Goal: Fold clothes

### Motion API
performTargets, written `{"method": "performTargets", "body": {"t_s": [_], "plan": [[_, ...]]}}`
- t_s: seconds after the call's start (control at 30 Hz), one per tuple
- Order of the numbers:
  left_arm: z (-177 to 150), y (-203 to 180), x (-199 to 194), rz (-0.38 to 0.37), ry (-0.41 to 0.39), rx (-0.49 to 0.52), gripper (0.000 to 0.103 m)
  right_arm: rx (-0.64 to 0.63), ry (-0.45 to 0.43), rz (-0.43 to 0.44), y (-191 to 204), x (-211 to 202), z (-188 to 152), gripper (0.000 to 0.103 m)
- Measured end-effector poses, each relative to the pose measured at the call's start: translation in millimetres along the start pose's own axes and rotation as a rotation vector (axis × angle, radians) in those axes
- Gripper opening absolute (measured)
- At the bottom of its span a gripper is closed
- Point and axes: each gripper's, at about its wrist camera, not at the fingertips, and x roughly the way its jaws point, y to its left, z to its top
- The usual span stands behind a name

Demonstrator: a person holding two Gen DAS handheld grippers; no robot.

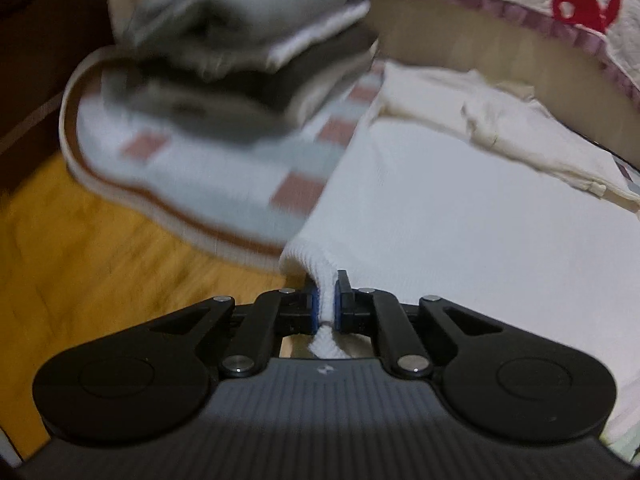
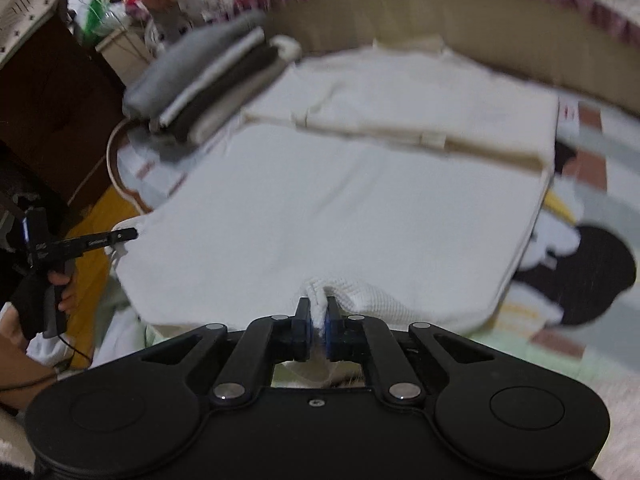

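Note:
A white knit garment lies spread flat on the patterned mat, its cream upper part folded across the far side. My left gripper is shut on the ribbed hem at the garment's near left corner. My right gripper is shut on a bunch of the same ribbed hem further right along the near edge. In the right wrist view the left gripper shows at the left edge, held by a hand.
A stack of folded grey, white and dark clothes sits at the mat's far left. The patterned mat ends at a wooden floor on the left. A cardboard wall runs behind the garment.

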Motion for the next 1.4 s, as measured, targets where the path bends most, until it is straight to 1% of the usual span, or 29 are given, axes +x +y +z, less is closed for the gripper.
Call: {"method": "performTargets", "body": {"t_s": [0.1, 0.17, 0.3, 0.47, 0.53, 0.6, 0.7, 0.73, 0.8, 0.87, 1.0, 1.1, 1.17, 1.3, 1.4], "plan": [[16.0, -14.7, -6.7, -0.035, -0.048, 0.034, 0.006, 0.017, -0.049, -0.013, -4.4, -0.3, 4.3, 0.008], [25.6, -21.7, -8.0, -0.053, -0.070, 0.030, 0.006, 0.038, -0.082, -0.018, -8.3, 0.2, 5.7, 0.008], [42.9, -38.2, -4.7, -0.050, -0.096, 0.090, 0.006, 0.085, -0.148, -0.012, -17.7, 0.9, 8.4, 0.008], [59.3, -59.4, -4.1, -0.069, -0.132, 0.084, 0.006, 0.119, -0.195, 0.005, -26.6, 7.6, 17.7, 0.008], [58.2, -68.4, -3.4, -0.068, -0.138, 0.087, 0.006, 0.129, -0.205, 0.010, -30.4, 10.7, 18.3, 0.008], [55.9, -78.0, -1.7, -0.065, -0.137, 0.117, 0.006, 0.152, -0.214, 0.014, -35.4, 13.2, 16.5, 0.008], [61.6, -93.1, 7.0, -0.012, -0.102, 0.198, 0.006, 0.169, -0.240, 0.021, -41.1, 12.5, 19.8, 0.008], [66.3, -96.4, 10.1, 0.000, -0.100, 0.201, 0.006, 0.162, -0.260, 0.022, -42.0, 11.3, 23.4, 0.008], [76.6, -100.4, 12.7, -0.022, -0.108, 0.158, 0.006, 0.146, -0.300, 0.015, -44.3, 9.2, 29.8, 0.008], [88.2, -107.5, 15.4, -0.045, -0.113, 0.122, 0.006, 0.127, -0.342, -0.013, -47.5, 8.6, 34.0, 0.008], [113.5, -131.2, 14.3, -0.016, -0.170, 0.223, 0.006, 0.164, -0.387, -0.032, -59.0, 5.5, 41.9, 0.008], [140.0, -138.7, 11.9, -0.030, -0.218, 0.239, 0.006, 0.173, -0.413, -0.046, -66.2, 1.9, 54.9, 0.008], [163.9, -141.5, 18.5, -0.035, -0.232, 0.221, 0.006, 0.164, -0.421, -0.067, -75.2, 3.9, 75.2, 0.008], [239.9, -159.3, 71.6, -0.008, -0.168, 0.186, 0.006, 0.171, -0.427, -0.118, -110.7, 17.5, 131.7, 0.008], [293.8, -173.0, 115.1, 0.017, -0.155, 0.173, 0.006, 0.176, -0.432, -0.157, -137.4, 27.7, 174.1, 0.008]]}}
